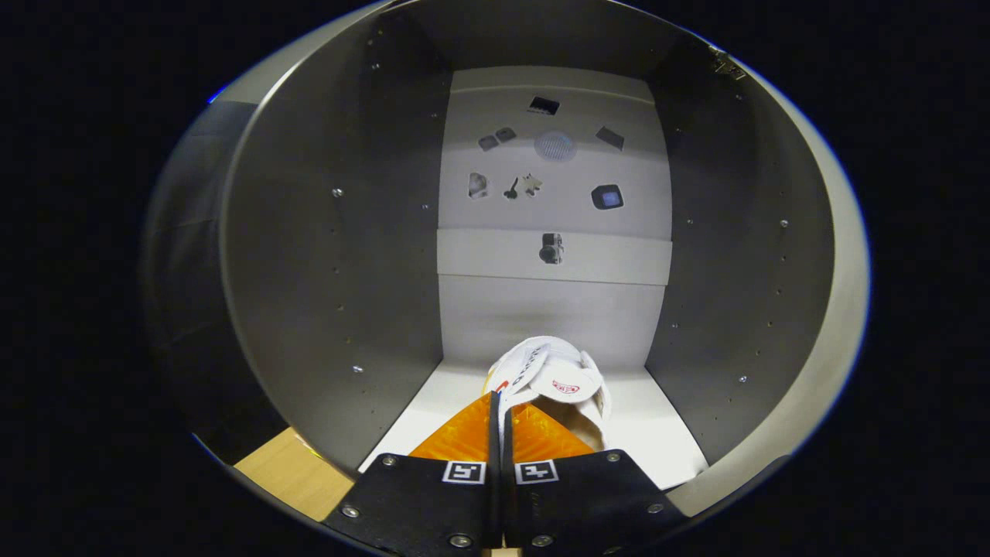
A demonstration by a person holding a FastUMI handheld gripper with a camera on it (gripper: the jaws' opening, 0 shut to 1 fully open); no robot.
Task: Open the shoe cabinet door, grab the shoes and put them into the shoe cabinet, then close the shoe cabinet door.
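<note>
The gripper (501, 418) is seen with its two fingers drawn close together, a thin part of the white shoe (553, 375) pinched between them, probably its heel edge or collar; a narrow grip of that kind would let the shoe hang forward, toe away. The shoe is carried just ahead of the fingers and is held low over the white floor panel (657, 433) of the shoe cabinet (325, 271), whether touching it or just above cannot be told. The grey side walls are passed on the left and right, so the tool is judged to be inside the opening. At the far end a pale back panel (553, 170) with small dark marks is seen. Release onto the floor appears to be the next step, the door being left to close afterwards.
</note>
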